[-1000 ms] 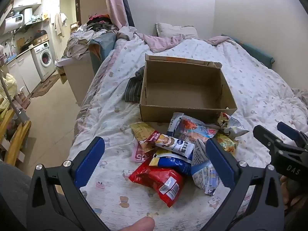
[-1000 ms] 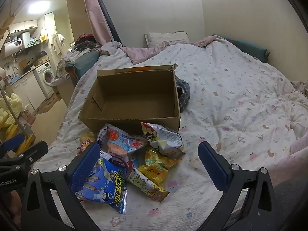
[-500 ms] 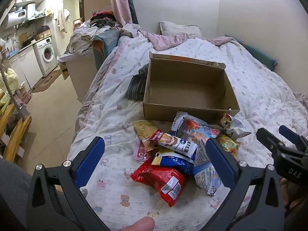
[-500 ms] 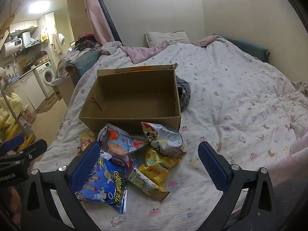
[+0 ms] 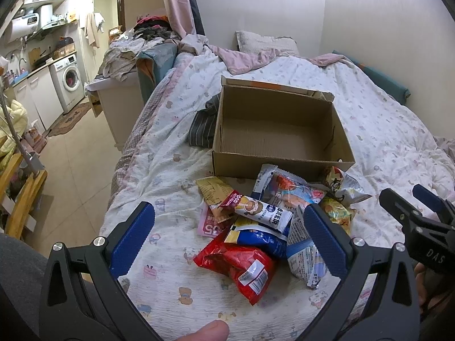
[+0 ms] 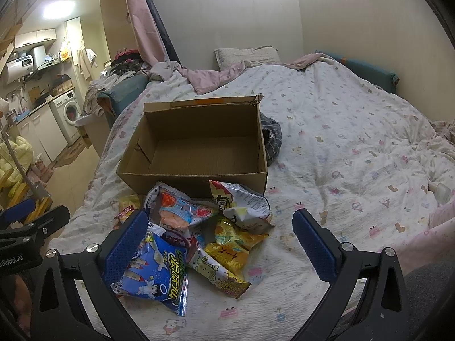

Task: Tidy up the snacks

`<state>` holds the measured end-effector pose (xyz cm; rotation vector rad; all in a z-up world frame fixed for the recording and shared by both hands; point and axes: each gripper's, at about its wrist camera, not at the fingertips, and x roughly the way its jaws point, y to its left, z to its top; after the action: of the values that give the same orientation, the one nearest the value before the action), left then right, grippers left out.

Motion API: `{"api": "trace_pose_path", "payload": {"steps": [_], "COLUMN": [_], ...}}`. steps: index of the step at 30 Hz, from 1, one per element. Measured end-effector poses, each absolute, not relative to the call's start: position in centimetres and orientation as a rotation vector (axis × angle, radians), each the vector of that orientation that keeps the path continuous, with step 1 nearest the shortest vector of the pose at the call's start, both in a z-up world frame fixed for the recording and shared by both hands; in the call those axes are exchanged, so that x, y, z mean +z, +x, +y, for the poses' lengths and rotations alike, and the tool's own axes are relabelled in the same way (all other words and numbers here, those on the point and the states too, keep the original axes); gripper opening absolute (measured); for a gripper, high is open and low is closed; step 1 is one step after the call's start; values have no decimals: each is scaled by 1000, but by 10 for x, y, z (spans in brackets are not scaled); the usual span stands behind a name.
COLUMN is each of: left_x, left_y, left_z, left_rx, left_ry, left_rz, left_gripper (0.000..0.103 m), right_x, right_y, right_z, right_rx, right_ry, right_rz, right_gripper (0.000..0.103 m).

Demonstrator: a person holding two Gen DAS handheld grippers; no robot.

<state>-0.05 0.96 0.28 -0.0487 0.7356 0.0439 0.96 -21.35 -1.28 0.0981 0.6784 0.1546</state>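
**Snack packets piled on the bed before an open cardboard box**

Snack packets [image 5: 264, 227] lie in a loose heap at lower centre of the left wrist view, on a patterned white quilt [image 5: 384, 130] covering the bed. Nearest the camera is a red packet [image 5: 239, 264], with a blue packet [image 5: 260, 237] touching it just above. An open cardboard box [image 5: 273, 133] sits just behind the heap at frame centre, and a striped grey cloth [image 5: 203, 125] rests against its left side.

In the right wrist view, a blue rocket-print packet [image 6: 155, 272] sits lower left of centre, a yellow packet [image 6: 233, 244] beside it.

The left gripper [image 5: 229, 238] hovers above the heap, jaws spread wide and holding nothing. The right gripper [image 6: 220, 245] likewise has its jaws wide apart and empty.
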Motion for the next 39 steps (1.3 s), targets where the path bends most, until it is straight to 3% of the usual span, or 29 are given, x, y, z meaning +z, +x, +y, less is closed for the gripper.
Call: {"api": "trace_pose_path", "payload": {"steps": [39], "left_x": [1], "left_y": [-1], "left_z": [9], "left_rx": [43], "left_ry": [-51], "left_rz": [732], "left_gripper": [103], "right_x": [-13], "right_y": [7], "right_z": [-212], "right_rx": [153], "right_ry": [96], "right_rz": [677], "right_gripper": [103]}}
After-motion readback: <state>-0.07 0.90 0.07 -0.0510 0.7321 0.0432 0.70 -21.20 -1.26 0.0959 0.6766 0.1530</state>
